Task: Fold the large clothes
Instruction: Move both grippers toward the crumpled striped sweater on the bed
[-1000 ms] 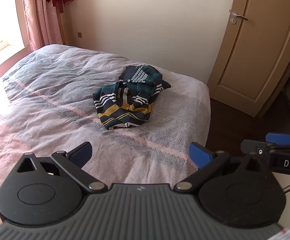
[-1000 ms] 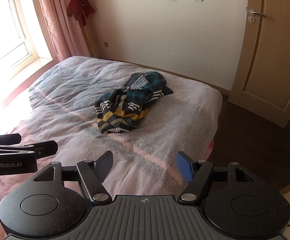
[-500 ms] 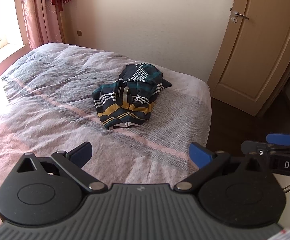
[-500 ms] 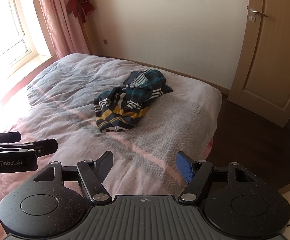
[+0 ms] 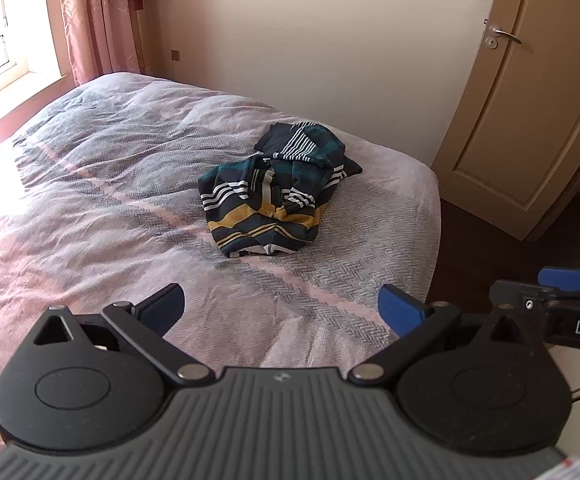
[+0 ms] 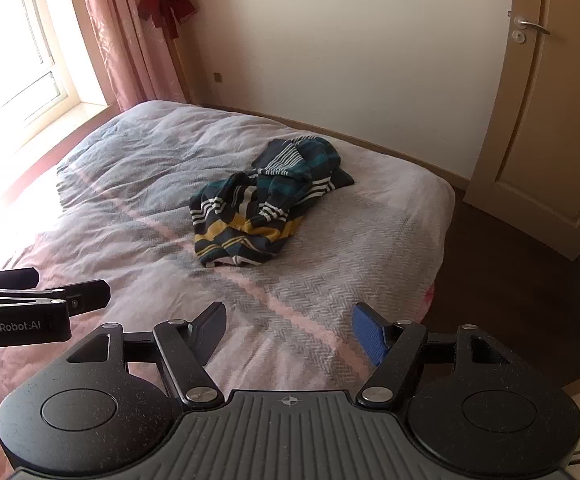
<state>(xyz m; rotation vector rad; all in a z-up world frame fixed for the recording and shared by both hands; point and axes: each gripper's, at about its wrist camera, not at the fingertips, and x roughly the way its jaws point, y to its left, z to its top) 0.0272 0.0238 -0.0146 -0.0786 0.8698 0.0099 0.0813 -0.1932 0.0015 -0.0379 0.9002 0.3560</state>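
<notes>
Striped knit, the crumpled garment (image 5: pixel 276 194) lies mid-bed (image 5: pixel 90 200), straight ahead and well apart from my left gripper (image 5: pixel 282 310) and right gripper (image 6: pixel 290 330), both spread wide and empty, neither clearly nearer.

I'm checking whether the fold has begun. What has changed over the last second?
Little: both views creep slightly forward toward the bed. The striped garment lies crumpled where it was, untouched. The left gripper and right gripper stay open and empty; nothing was gripped or released.
</notes>
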